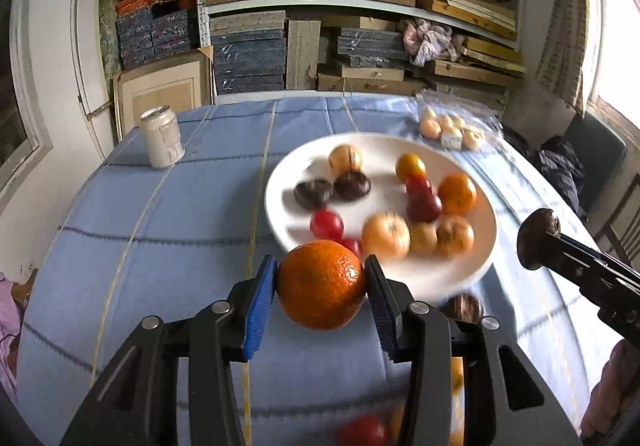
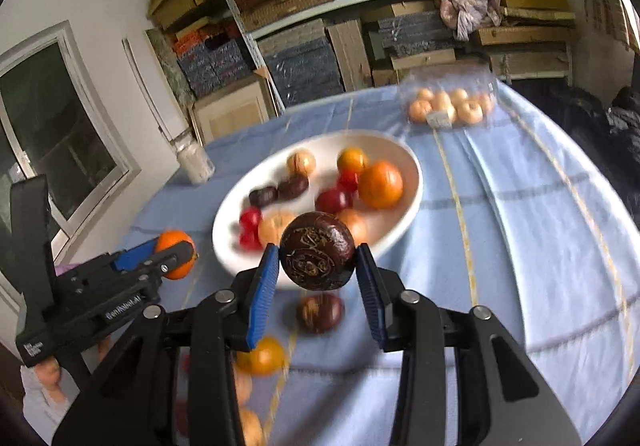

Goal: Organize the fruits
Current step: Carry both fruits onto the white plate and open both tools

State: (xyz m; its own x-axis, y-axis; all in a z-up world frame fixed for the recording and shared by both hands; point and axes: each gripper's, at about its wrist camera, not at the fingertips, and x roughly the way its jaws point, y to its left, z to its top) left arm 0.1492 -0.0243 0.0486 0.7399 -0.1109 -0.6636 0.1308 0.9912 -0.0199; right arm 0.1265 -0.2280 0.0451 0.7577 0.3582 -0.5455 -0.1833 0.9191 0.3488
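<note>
- Left gripper (image 1: 321, 282): I hold an orange (image 1: 321, 284) clamped between its blue pads, just short of the plate's (image 1: 280, 182) near rim
- Right gripper (image 2: 317, 260): clamped on a dark round fruit (image 2: 317, 256), above the same rim
- Technique: I carry each over a bare patch of plate; lower before releasing, lest it roll

Blurred loose fruit (image 2: 262, 356) half-hidden under the right gripper (image 2: 318, 260) jaws.

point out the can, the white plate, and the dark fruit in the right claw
can (image 1: 161, 142): left wrist view, its side wall.
white plate (image 1: 288, 182): left wrist view, bare left rim.
dark fruit (image 2: 317, 256): right wrist view, its patterned front face.
</note>
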